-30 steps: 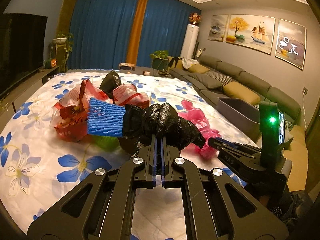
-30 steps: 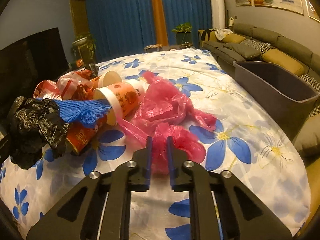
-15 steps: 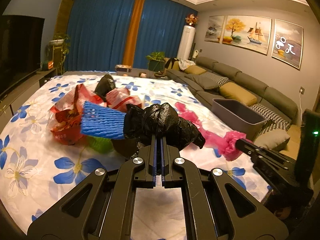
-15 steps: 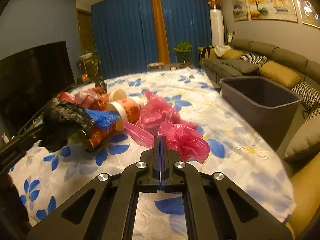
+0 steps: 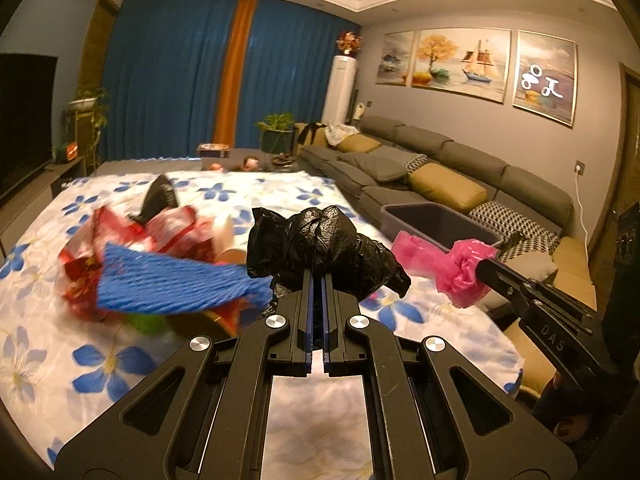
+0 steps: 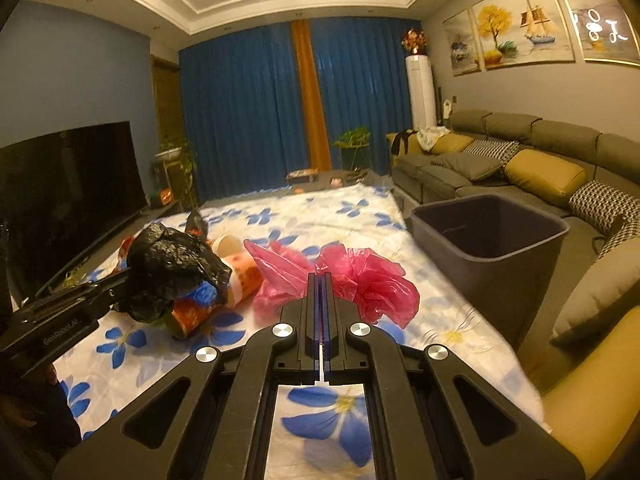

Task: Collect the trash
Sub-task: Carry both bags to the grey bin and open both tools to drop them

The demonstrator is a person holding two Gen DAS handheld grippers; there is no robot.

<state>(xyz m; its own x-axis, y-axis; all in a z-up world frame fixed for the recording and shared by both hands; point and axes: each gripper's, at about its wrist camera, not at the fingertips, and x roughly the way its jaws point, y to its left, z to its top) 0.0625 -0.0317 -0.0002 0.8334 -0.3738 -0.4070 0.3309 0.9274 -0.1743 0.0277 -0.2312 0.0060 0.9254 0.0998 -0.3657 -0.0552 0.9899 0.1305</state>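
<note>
My left gripper (image 5: 317, 280) is shut on a crumpled black plastic bag (image 5: 320, 246) and holds it above the flowered table; it also shows in the right wrist view (image 6: 168, 272). My right gripper (image 6: 321, 280) is shut on a pink plastic bag (image 6: 360, 276), lifted off the cloth; it shows in the left wrist view (image 5: 460, 268) too. A grey bin (image 6: 488, 236) stands open at the table's right edge, also in the left wrist view (image 5: 436, 222). On the table lie a blue foam net (image 5: 168, 280), red wrappers (image 5: 120, 236) and paper cups (image 6: 236, 268).
The table carries a white cloth with blue flowers (image 5: 100, 364). A grey and yellow sofa (image 6: 520, 160) runs along the right behind the bin. A TV (image 6: 64, 192) stands on the left. Plants and blue curtains are at the far end.
Both grippers have risen with their bags. The pink bag has come off the cloth and moved up toward the bin side. The black bag is higher over the trash pile.
</note>
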